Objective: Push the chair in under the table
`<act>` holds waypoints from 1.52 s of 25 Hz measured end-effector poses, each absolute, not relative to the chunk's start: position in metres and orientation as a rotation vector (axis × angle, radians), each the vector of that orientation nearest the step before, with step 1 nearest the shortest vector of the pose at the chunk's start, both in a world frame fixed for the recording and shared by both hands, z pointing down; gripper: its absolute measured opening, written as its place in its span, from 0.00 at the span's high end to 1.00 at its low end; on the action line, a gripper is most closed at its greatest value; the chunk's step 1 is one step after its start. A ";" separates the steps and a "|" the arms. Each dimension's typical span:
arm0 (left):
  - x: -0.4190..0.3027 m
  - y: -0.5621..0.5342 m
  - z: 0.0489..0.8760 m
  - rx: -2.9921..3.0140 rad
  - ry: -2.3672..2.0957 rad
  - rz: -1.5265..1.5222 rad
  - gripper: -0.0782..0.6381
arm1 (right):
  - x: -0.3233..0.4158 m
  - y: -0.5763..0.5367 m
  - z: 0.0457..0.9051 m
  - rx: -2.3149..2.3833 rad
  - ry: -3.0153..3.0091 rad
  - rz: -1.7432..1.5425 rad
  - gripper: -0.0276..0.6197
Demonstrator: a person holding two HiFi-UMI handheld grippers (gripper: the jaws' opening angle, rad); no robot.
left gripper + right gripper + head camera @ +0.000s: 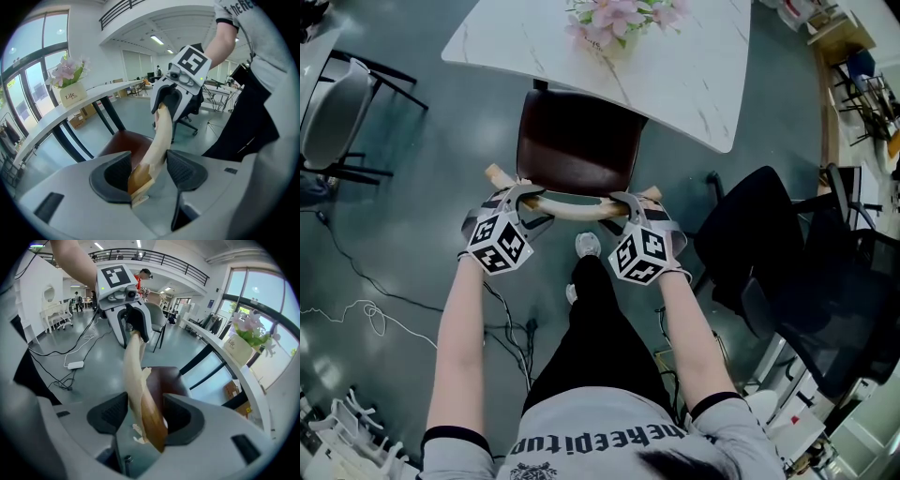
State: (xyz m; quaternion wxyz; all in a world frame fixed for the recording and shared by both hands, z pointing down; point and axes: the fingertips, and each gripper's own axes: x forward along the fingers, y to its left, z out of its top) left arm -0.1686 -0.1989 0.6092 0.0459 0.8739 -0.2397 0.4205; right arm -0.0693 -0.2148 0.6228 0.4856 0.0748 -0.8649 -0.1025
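The chair has a dark brown seat (577, 141) and a curved pale wooden backrest (577, 208). Its front edge sits just under the white marble table (694, 75). My left gripper (517, 192) is shut on the backrest's left end, my right gripper (628, 200) on its right end. In the left gripper view the backrest (157, 140) runs between the pads of my left gripper (147, 171) to the right gripper (171, 101). The right gripper view shows the backrest (133, 371) held in my right gripper (145, 416), with the left gripper (133, 319) beyond.
A pot of pink flowers (619, 19) stands on the table. A black office chair (787, 272) is close at the right, a grey chair (337, 112) at the far left. Cables (366, 309) lie on the floor. The person's shoe (588, 246) is behind the chair.
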 end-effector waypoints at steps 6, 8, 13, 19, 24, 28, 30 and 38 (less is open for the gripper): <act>-0.170 -0.199 0.608 2.682 -0.718 1.278 0.55 | -0.070 -0.215 0.622 0.187 -2.104 -0.243 0.59; -0.170 -0.199 0.608 2.683 -0.712 1.279 0.55 | -0.071 -0.215 0.622 0.194 -2.103 -0.236 0.59; -0.171 -0.199 0.608 2.673 -0.697 1.281 0.56 | -0.072 -0.215 0.624 0.195 -2.094 -0.211 0.59; -0.170 -0.197 0.609 2.653 -0.670 1.283 0.56 | -0.071 -0.213 0.624 0.188 -2.081 -0.183 0.59; -0.171 -0.198 0.609 2.661 -0.680 1.278 0.57 | -0.071 -0.214 0.624 0.197 -2.088 -0.180 0.58; -0.172 -0.194 0.610 2.646 -0.678 1.272 0.57 | -0.073 -0.210 0.625 0.226 -2.083 -0.139 0.56; -0.173 -0.194 0.609 2.629 -0.677 1.258 0.57 | -0.074 -0.210 0.623 0.239 -2.076 -0.125 0.56; -0.168 -0.192 0.581 2.662 -0.734 1.064 0.71 | -0.077 -0.205 0.596 0.384 -2.111 -0.077 0.68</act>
